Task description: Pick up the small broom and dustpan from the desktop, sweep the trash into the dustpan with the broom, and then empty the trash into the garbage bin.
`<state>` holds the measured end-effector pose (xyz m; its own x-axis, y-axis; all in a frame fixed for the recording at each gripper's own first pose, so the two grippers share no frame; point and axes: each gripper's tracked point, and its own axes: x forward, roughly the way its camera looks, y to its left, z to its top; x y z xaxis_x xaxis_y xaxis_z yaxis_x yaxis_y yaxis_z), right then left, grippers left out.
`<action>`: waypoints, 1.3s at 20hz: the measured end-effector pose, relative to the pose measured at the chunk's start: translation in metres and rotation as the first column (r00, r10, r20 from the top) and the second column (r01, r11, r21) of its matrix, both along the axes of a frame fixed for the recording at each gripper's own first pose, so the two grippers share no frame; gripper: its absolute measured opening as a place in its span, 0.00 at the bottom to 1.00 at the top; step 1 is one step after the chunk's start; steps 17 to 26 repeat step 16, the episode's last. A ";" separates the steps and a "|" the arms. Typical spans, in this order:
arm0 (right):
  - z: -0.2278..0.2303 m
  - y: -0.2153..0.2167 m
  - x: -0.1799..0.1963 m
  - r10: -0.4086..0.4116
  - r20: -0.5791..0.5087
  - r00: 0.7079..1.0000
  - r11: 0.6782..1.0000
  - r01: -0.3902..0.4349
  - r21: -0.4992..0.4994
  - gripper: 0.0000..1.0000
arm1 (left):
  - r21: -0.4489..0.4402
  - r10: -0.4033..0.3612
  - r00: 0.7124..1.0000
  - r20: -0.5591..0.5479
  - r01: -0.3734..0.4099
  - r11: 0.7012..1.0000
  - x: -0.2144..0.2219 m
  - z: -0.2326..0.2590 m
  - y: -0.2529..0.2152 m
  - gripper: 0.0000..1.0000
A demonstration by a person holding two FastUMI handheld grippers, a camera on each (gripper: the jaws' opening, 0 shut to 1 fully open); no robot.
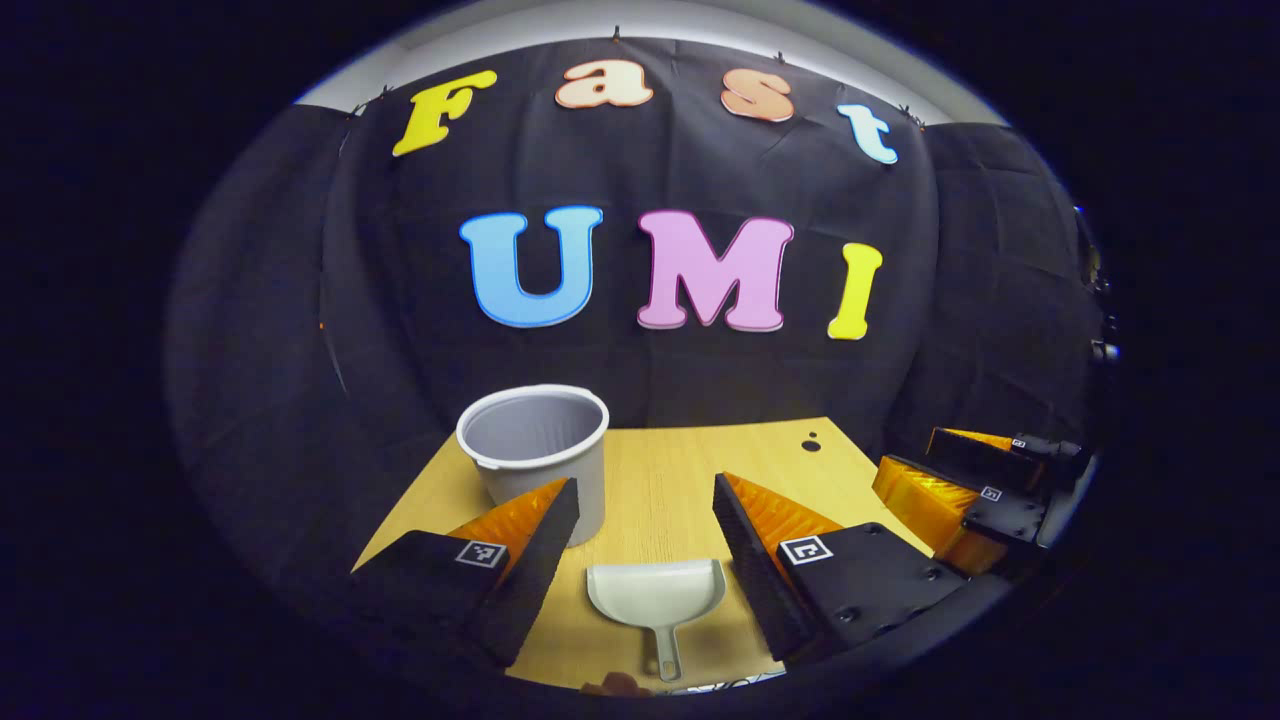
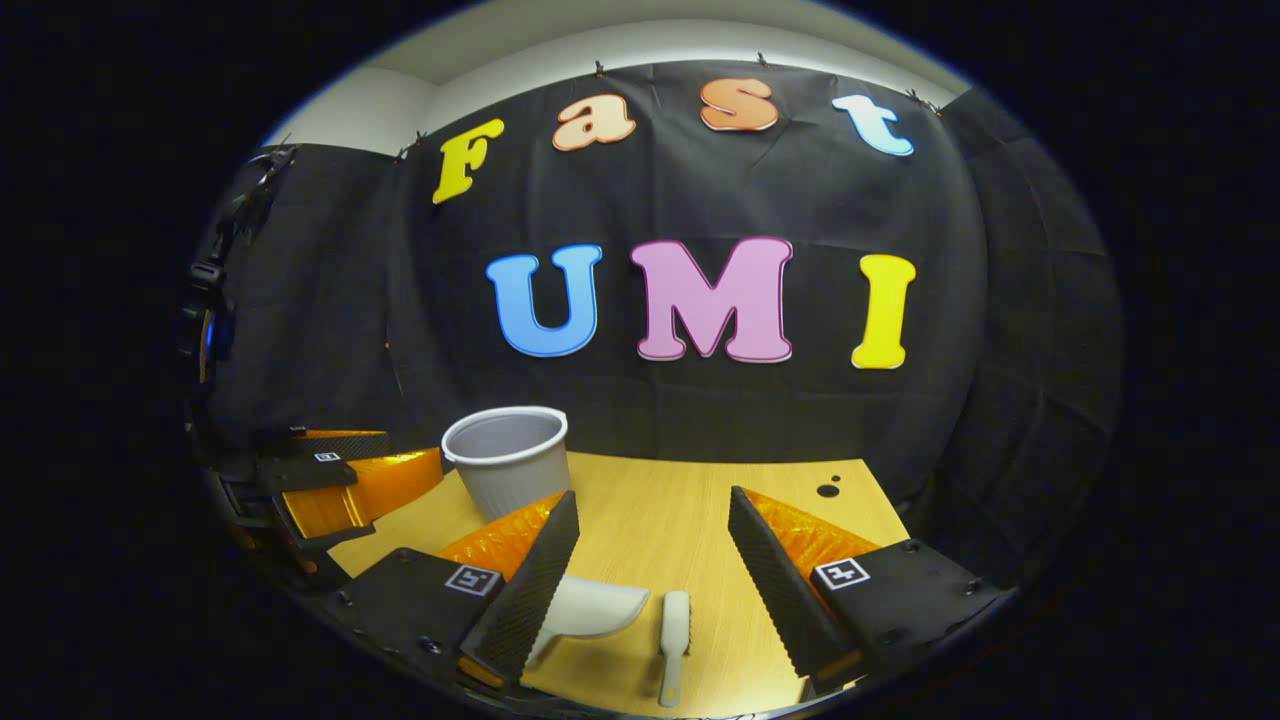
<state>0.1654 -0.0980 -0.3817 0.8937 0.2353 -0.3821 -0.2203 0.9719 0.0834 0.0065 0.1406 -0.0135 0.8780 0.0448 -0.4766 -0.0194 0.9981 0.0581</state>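
Dustpan [image 1: 655, 600] flat on table [image 1: 680, 470], between fingers of left claw [image 1: 645, 488], handle toward camera. Left claw spread wide, holding nothing. Small broom [image 2: 676, 632] lying beside dustpan, between fingers of right claw [image 2: 652, 500] — also spread wide, touching nothing. Garbage bin [image 1: 540, 450] upright at table's far left, behind left claw's left finger.

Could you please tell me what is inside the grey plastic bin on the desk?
The grey plastic bin shows bare ribbed inner wall near its rim; no trash is visible there. Its bottom is hidden by the near wall.
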 end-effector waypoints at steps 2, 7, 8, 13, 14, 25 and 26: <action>0.014 0.004 0.002 0.001 0.027 1.000 0.999 -0.002 0.034 0.98 | -0.010 -0.001 0.993 0.114 0.002 1.000 -0.002 0.035 0.003 0.82; 0.054 0.013 0.005 -0.017 0.109 0.994 0.998 0.010 0.066 0.98 | 0.068 -0.028 0.917 0.397 0.002 0.998 -0.016 0.108 0.010 0.79; 0.064 0.015 0.004 -0.019 0.134 0.991 0.997 0.010 0.072 0.98 | 0.066 -0.037 0.910 0.414 0.011 0.998 -0.022 0.111 0.009 0.79; 0.110 0.017 -0.002 -0.032 0.296 0.955 0.999 0.018 0.052 0.97 | 0.044 -0.045 0.901 0.432 0.028 0.999 -0.035 0.122 0.018 0.80; 0.111 0.019 -0.004 -0.029 0.310 0.950 0.999 0.017 0.039 0.86 | 0.032 -0.036 0.904 0.425 0.025 0.999 -0.036 0.120 0.020 0.79; 0.114 0.030 -0.009 -0.022 0.325 0.945 0.999 0.012 0.033 0.87 | -0.002 -0.002 0.907 0.422 0.003 1.000 -0.039 0.115 0.027 0.80; 0.114 0.030 -0.009 -0.022 0.325 0.945 0.999 0.012 0.033 0.87 | -0.002 -0.002 0.907 0.422 0.003 1.000 -0.039 0.115 0.027 0.80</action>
